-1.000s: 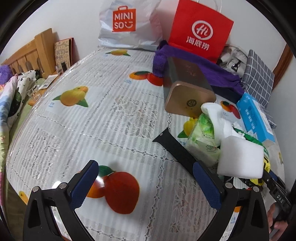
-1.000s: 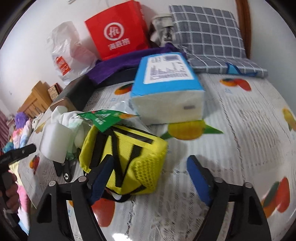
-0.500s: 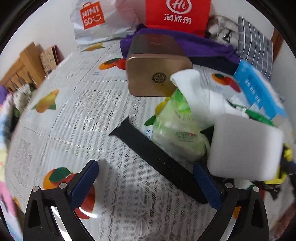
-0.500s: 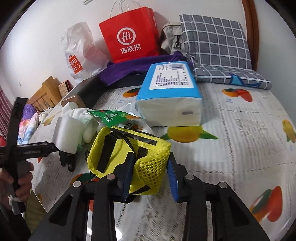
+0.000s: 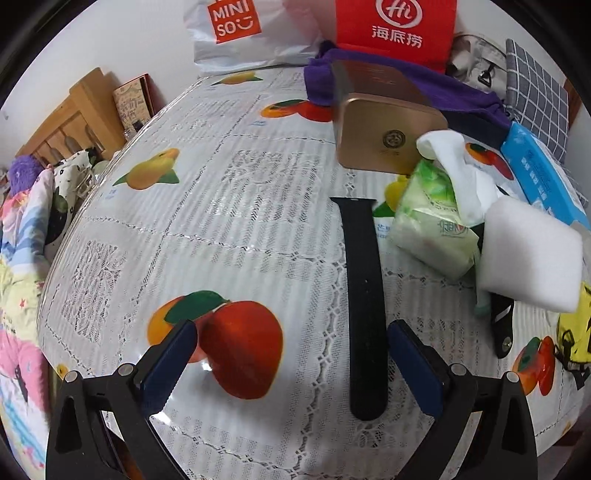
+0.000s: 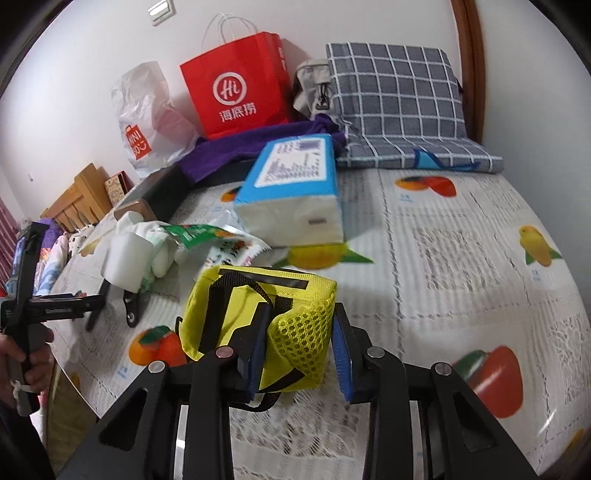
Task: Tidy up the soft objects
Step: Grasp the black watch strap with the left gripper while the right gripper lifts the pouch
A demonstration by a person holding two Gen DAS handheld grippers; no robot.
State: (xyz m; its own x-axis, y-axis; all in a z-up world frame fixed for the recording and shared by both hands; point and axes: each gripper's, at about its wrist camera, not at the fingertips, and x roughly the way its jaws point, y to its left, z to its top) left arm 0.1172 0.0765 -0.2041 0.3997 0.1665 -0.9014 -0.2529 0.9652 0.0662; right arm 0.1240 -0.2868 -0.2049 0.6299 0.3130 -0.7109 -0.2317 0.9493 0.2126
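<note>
Two blue-padded grippers show. The right gripper (image 6: 301, 347), its jaws just closed in, clamps the mesh end of the yellow fabric pouch with black straps (image 6: 258, 317) near the table's (image 5: 229, 206) front edge; its underside is hidden. The left gripper (image 5: 291, 362) gapes wide over a black rubber strap (image 5: 364, 314), grasping nothing.

This is a home, most likely a bedroom or living room. A table (image 5: 258, 229) under a clear-covered lace cloth printed with fruit stands against a plain white wall, with a wooden bed frame (image 5: 74, 122) and colourful patterned bedding (image 5: 22, 236) just beside it. Household clutter marks it as lived in: a red paper shopping bag (image 6: 236, 96), a white plastic Miniso bag (image 5: 236, 33), a grey checked cushion (image 6: 399, 103), a purple towel (image 6: 236, 147) and a blue pack of tissues (image 6: 295, 192).
</note>
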